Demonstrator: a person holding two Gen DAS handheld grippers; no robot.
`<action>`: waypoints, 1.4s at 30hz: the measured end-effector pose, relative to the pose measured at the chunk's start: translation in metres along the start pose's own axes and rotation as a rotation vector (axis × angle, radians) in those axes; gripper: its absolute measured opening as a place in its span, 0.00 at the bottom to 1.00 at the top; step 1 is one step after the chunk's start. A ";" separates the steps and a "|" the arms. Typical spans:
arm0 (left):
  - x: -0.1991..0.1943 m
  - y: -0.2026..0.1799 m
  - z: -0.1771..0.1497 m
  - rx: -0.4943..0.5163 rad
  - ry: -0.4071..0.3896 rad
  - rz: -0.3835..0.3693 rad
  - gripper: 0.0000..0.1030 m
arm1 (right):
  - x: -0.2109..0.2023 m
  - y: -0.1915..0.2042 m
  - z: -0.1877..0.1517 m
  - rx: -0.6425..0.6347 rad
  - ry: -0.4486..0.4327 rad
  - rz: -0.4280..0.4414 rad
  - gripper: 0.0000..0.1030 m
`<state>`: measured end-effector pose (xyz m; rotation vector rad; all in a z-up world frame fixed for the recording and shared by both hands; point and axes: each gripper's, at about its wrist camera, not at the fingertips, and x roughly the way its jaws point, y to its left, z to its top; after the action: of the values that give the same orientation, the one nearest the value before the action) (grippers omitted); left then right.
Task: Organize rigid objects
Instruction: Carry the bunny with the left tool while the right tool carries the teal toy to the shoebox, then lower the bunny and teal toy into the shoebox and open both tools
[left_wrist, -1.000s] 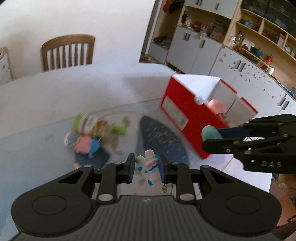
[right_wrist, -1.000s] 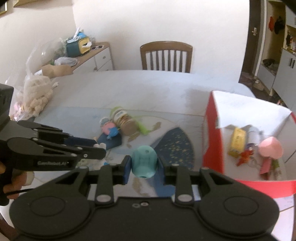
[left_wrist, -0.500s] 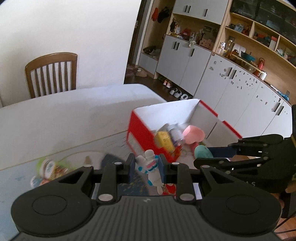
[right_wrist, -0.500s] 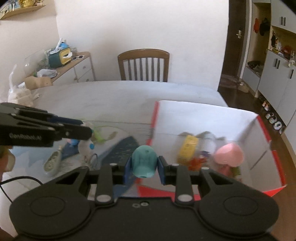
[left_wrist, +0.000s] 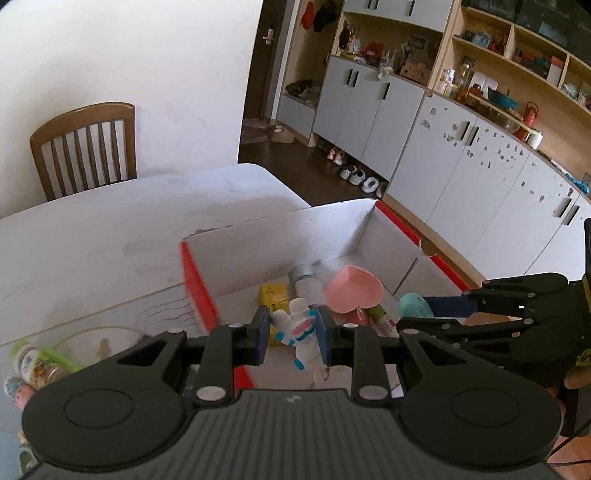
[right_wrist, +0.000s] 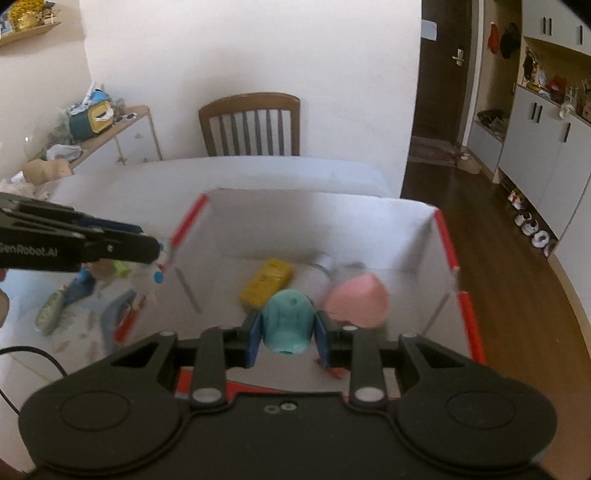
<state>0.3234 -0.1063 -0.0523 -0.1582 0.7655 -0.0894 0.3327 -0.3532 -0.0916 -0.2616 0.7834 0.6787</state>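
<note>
Both grippers have swung over from the clutter to the red-and-white box (left_wrist: 199, 280) — I've got the left gripper (left_wrist: 291, 330) clamped on the white figurine (left_wrist: 299, 326), the right gripper (right_wrist: 286, 330) clamped on the teal toy (right_wrist: 288, 321), each hanging above the box's inside.

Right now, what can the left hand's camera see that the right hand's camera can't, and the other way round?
Only the left wrist view shows the white toy figure clamped in the left gripper and the long shelf wall. Only the right wrist view shows the cluttered side table. Both show the red and white box, pink heart, yellow packet, wooden chair, and teal toy in the right gripper.
</note>
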 end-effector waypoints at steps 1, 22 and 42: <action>0.005 -0.004 0.002 0.005 0.006 0.004 0.26 | 0.003 -0.005 0.000 -0.002 0.006 -0.006 0.28; 0.112 -0.026 -0.005 0.040 0.277 0.116 0.26 | 0.070 -0.051 0.002 -0.073 0.198 -0.011 0.28; 0.136 -0.032 -0.011 0.046 0.397 0.163 0.26 | 0.080 -0.058 0.001 -0.056 0.227 0.010 0.32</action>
<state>0.4124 -0.1581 -0.1469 -0.0328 1.1682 0.0180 0.4116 -0.3597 -0.1501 -0.3905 0.9838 0.6889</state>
